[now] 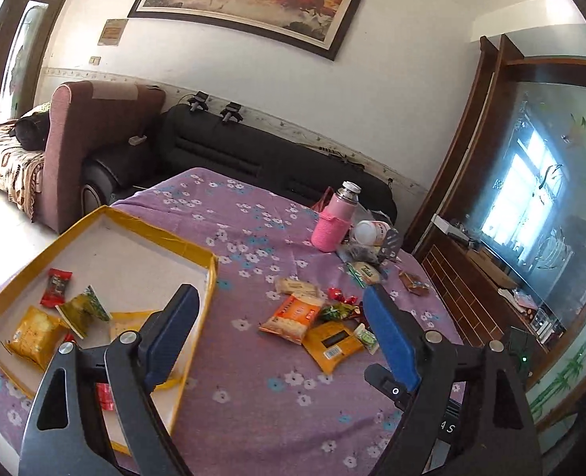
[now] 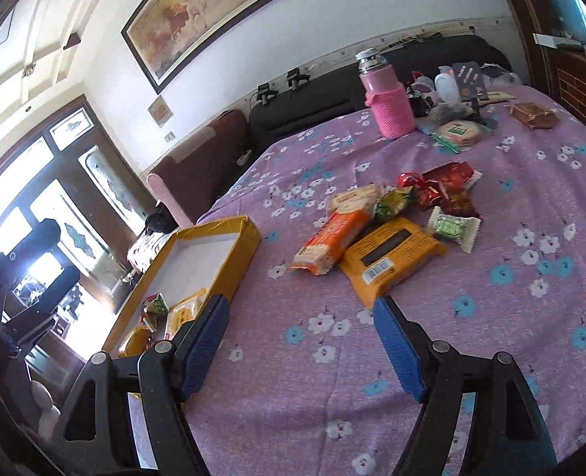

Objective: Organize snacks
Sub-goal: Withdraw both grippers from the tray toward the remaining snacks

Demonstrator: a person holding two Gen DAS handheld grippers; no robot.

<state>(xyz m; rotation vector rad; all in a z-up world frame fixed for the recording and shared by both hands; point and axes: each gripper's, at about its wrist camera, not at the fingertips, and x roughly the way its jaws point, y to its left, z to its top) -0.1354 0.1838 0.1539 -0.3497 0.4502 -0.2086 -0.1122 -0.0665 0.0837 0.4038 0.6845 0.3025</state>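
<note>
A shallow yellow box [image 1: 209, 273] [image 2: 249, 238] lies at the left of the purple flowered tablecloth [image 1: 253, 388]. Inside it are a red packet [image 1: 56, 286], a green-yellow packet [image 1: 83, 309] and a yellow packet [image 1: 35, 336]. A loose pile of snacks lies to the right: an orange cracker pack [image 1: 291, 317] [image 2: 332, 240], a yellow barcode packet [image 1: 332, 344] [image 2: 392, 256], a green-white sweet [image 2: 453, 228] and red sweets [image 2: 447, 188]. My left gripper [image 1: 279, 297] is open and empty, between box and pile. My right gripper [image 2: 300, 305] is open and empty, just short of the yellow packet.
A pink sleeved flask [image 1: 332, 220] [image 2: 386, 99], a white jar [image 1: 368, 232], a round biscuit pack [image 2: 461, 131] and a brown packet [image 2: 533, 115] stand at the table's far side. Black and maroon sofas [image 1: 253, 154] line the wall. A wooden cabinet [image 1: 491, 277] stands right.
</note>
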